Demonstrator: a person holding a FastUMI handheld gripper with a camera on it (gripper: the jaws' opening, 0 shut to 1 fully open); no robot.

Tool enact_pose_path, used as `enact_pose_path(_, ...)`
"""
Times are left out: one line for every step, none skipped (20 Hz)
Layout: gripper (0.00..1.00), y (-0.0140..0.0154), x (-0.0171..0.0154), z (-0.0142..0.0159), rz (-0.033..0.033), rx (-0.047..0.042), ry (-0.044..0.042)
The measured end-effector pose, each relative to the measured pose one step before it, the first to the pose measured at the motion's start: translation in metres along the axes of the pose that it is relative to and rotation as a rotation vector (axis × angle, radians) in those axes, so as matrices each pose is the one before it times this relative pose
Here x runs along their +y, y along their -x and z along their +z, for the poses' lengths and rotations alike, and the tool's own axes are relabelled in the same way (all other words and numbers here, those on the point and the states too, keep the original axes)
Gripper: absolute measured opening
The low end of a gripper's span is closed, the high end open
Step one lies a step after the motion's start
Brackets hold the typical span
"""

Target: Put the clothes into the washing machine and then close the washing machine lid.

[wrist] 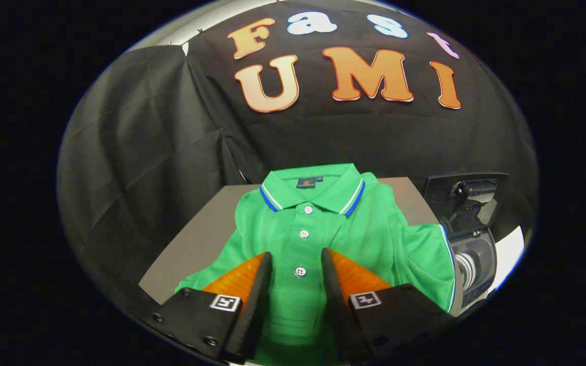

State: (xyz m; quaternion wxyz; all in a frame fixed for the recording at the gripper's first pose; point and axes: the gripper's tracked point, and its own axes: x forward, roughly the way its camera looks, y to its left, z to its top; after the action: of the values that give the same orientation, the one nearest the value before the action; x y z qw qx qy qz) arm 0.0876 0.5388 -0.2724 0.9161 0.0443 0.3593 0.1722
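Note:
A green polo shirt (318, 229) with a blue-and-white striped collar lies spread on a grey table (196, 239), buttons facing up. My gripper (297, 254) hovers over the shirt's lower front, open, with the button placket showing between the two fingers. Neither finger visibly presses on the cloth. To the right of the shirt stands a small washing machine (473, 264) with its dark lid (468, 195) raised; one green sleeve lies close against its drum opening.
Black cloth walls close the booth behind and to the left of the table. The table's left part is bare grey surface. A bright white patch (509, 251) shows beyond the machine.

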Motion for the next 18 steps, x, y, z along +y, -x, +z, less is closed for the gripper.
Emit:
enact_pose_path(0.53, 0.00056, -0.00443, 0.00172, 0.00574, -0.0026, -0.00154)
enact_pose_path(0.46, 0.00054, -0.00336, -0.00311, 0.02292, 0.00094, -0.01681)
enact_pose_path(0.38, 0.00256, -0.0016, -0.00041, 0.02455, 0.00474, -0.00937)
enact_pose_path(0.37, -0.00037, 0.00077, -0.00089, 0.02481, 0.00492, 0.00377)
enact_pose_path(0.3, -0.00012, 0.00002, -0.00098, 0.01032, -0.00353, -0.02727)
enact_pose_path(0.22, -0.00007, -0.00063, 0.00044, 0.02016, -0.00328, -0.00036)
enact_pose_path(0.19, -0.00332, -0.00196, 0.00253, 0.00284, -0.00202, -0.01129)
enact_pose_path(0.17, 0.00634, 0.00163, 0.0032, 0.00467, -0.01457, 0.00025)
enact_pose_path(0.12, -0.00202, -0.00038, 0.00129, 0.00249, -0.00336, 0.00621)
enact_pose_path(0.12, 0.00244, -0.00053, 0.00019, 0.00337, -0.01973, 0.00647)
enact_pose_path(0.12, 0.00209, 0.00315, 0.00226, 0.01493, -0.02512, 0.00777)
enact_pose_path(0.12, 0.00394, 0.00274, 0.00162, 0.02362, -0.02862, 0.01109)
enact_pose_path(0.12, 0.0038, 0.00177, 0.00473, 0.01839, -0.0261, 0.00475)
enact_pose_path(0.12, 0.00392, -0.00121, 0.00093, 0.01365, -0.02111, -0.00286)
enact_pose_path(0.12, 0.00385, 0.00059, 0.00298, 0.00967, -0.02033, -0.00708)
enact_pose_path(0.12, 0.00366, 0.00034, 0.00752, 0.0139, -0.02702, -0.007)
enact_pose_path(0.12, 0.00218, 0.00146, 0.00844, 0.0119, -0.03274, -0.00003)
enact_pose_path(0.12, 0.00513, 0.00194, 0.00826, 0.00688, -0.0371, 0.0087)
